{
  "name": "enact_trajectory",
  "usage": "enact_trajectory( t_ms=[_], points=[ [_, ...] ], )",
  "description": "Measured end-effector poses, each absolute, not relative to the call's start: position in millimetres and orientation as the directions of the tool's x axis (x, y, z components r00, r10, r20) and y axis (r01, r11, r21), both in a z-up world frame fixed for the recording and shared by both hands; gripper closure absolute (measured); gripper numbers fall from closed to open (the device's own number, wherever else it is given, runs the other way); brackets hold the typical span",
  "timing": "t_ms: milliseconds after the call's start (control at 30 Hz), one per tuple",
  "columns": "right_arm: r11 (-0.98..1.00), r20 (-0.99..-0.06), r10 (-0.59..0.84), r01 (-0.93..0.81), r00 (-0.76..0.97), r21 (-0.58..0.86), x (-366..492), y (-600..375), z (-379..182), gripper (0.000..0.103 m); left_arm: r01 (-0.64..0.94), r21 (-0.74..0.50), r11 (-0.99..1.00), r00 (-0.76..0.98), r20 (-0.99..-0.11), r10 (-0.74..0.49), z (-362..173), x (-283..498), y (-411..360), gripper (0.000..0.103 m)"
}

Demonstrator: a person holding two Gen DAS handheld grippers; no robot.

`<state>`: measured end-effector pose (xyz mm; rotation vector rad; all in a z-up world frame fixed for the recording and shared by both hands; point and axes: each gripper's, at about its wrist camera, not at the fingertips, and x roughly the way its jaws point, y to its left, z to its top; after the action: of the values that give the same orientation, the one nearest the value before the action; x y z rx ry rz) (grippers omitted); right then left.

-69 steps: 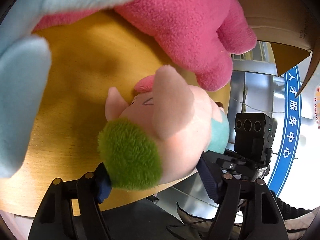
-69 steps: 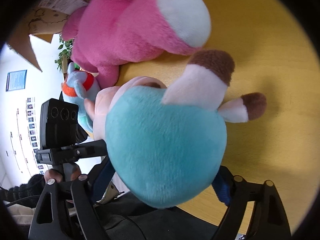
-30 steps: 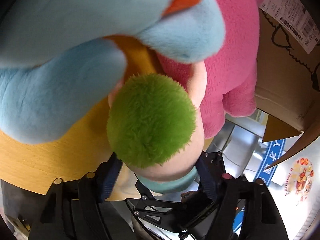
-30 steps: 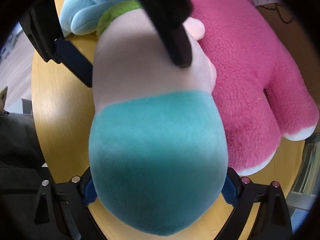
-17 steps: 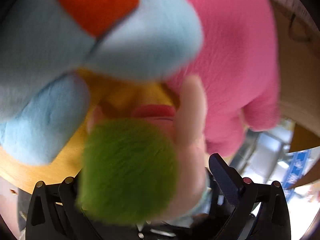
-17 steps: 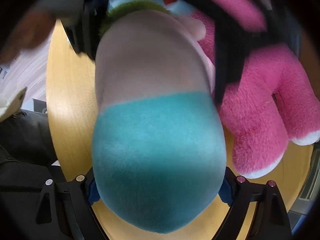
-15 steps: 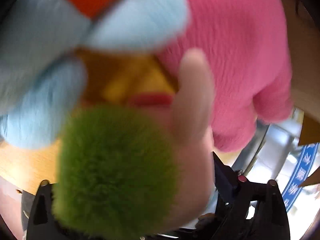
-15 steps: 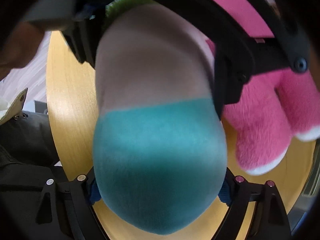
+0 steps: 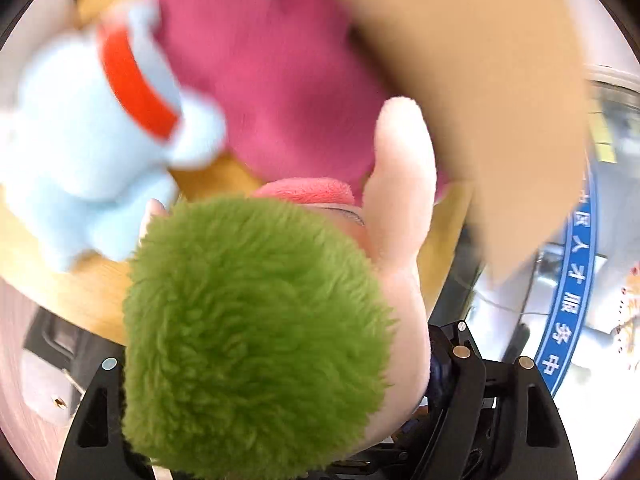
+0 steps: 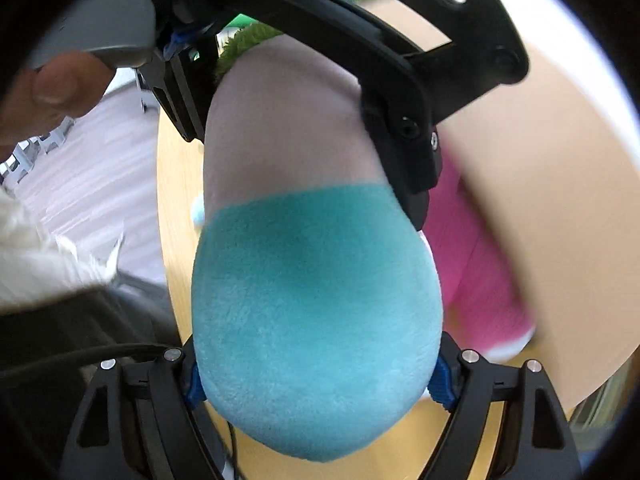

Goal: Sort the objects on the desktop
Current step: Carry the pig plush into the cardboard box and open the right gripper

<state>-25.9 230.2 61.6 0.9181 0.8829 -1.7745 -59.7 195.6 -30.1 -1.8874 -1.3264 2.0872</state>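
Both grippers are shut on one plush toy with a green tuft, pale pink head and teal body. My left gripper (image 9: 276,384) squeezes its head (image 9: 256,320); my right gripper (image 10: 316,376) squeezes its teal lower body (image 10: 316,312). The toy is held in the air above the yellow table (image 10: 176,208). The left gripper's black fingers (image 10: 400,120) show at the toy's far end in the right wrist view. A large pink plush (image 9: 272,80) and a light blue plush with a red band (image 9: 80,128) lie on the table beyond.
A brown cardboard box (image 9: 480,80) stands close on the right, next to the pink plush (image 10: 476,264); it also shows in the right wrist view (image 10: 536,184). The table's round edge and the floor lie to the left (image 10: 104,184).
The held toy has been lifted higher and moved toward the cardboard box. The blue and pink plushes now sit farther away, and the box fills more of both views.
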Motion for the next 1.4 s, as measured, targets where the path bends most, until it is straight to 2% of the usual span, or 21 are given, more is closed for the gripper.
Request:
enact_trajectory(
  t_ms=[200,267,333,433,533,700,933,1267,1400],
  points=[
    [-0.296,-0.752,-0.526,0.915,-0.397,-0.276,-32.2,203.5,154.7,0.021,0.448,-0.557,-0.700,-0.442,-0.818,0.368,84.0,-64.7,164.1,0.022],
    [-0.306,-0.713,-0.551,0.900,-0.433,-0.310,-41.1,198.6,185.8,0.021,0.422,-0.547,-0.723,-0.487,-0.810,0.328,109.4,-57.2,131.6,0.022],
    [-0.325,-0.673,-0.565,0.878,-0.478,-0.351,-60.9,195.3,217.0,0.021,0.379,-0.547,-0.746,-0.531,-0.789,0.309,131.8,-50.3,82.9,0.022],
    [-0.351,-0.637,-0.551,0.842,-0.539,-0.410,-101.4,191.0,251.8,0.021,0.304,-0.558,-0.772,-0.575,-0.753,0.318,172.9,-93.2,82.6,0.021],
    [-0.382,-0.639,-0.514,0.819,-0.573,-0.428,-131.5,198.2,268.7,0.021,0.246,-0.565,-0.788,-0.579,-0.737,0.348,196.3,-139.2,68.3,0.021],
    [-0.425,-0.716,-0.411,0.813,-0.565,-0.398,-252.1,198.1,268.3,0.021,0.171,-0.592,-0.787,-0.524,-0.731,0.436,211.4,-254.1,57.2,0.021],
    [-0.459,-0.850,-0.275,0.838,-0.449,-0.295,-375.7,161.2,211.8,0.021,0.176,-0.625,-0.761,-0.367,-0.759,0.538,162.4,-415.9,41.3,0.021],
    [-0.442,-0.961,-0.175,0.889,-0.215,-0.119,-493.9,161.3,54.3,0.021,0.396,-0.587,-0.706,-0.201,-0.806,0.557,-8.1,-535.9,20.7,0.020],
    [-0.425,-0.979,-0.146,0.903,-0.140,-0.065,-520.8,162.9,-6.1,0.021,0.497,-0.554,-0.668,-0.153,-0.814,0.561,-79.7,-552.5,12.5,0.019]
  ],
)
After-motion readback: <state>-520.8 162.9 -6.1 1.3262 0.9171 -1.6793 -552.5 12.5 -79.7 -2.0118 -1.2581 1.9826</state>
